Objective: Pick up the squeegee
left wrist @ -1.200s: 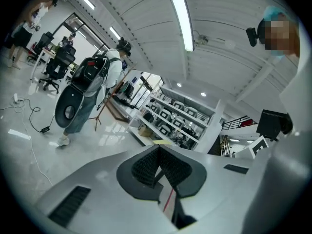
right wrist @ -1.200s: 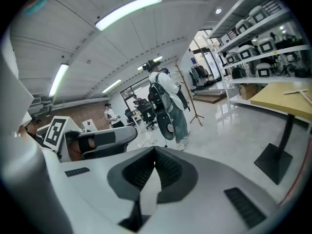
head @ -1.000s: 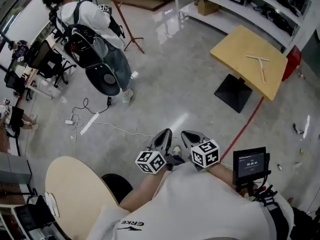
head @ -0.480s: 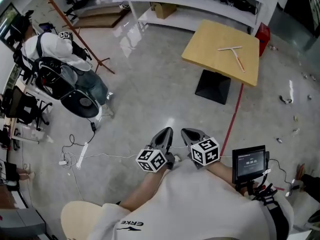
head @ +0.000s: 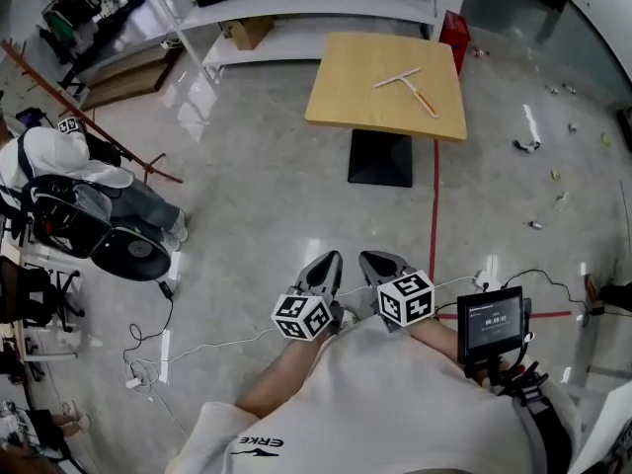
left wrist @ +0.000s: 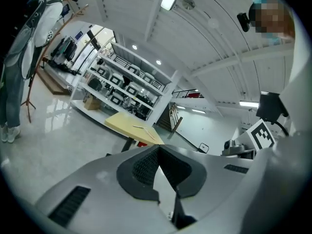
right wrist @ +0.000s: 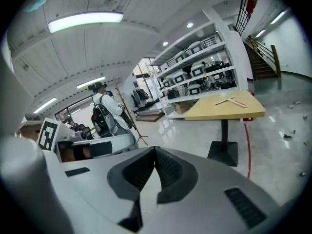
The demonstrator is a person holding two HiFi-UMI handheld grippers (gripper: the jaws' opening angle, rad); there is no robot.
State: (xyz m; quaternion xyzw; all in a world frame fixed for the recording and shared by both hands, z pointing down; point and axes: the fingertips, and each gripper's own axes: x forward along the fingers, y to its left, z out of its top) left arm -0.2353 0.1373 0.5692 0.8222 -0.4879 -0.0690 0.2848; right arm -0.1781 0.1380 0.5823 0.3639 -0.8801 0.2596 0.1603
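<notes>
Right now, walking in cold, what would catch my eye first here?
The yellow table up ahead, with a T-shaped squeegee lying on it. Nearer, the left claw and right claw, both shut and empty, side by side. Another person in a white top is at far left.

Glossy grey floor (head: 267, 186) spreads wide. Far off, a yellow table (head: 346, 92) stands on a black base, with white shelves (head: 326, 8) beyond. A red line (head: 434, 205) crosses the near floor. Tube lights (right wrist: 85, 21) glow overhead.
</notes>
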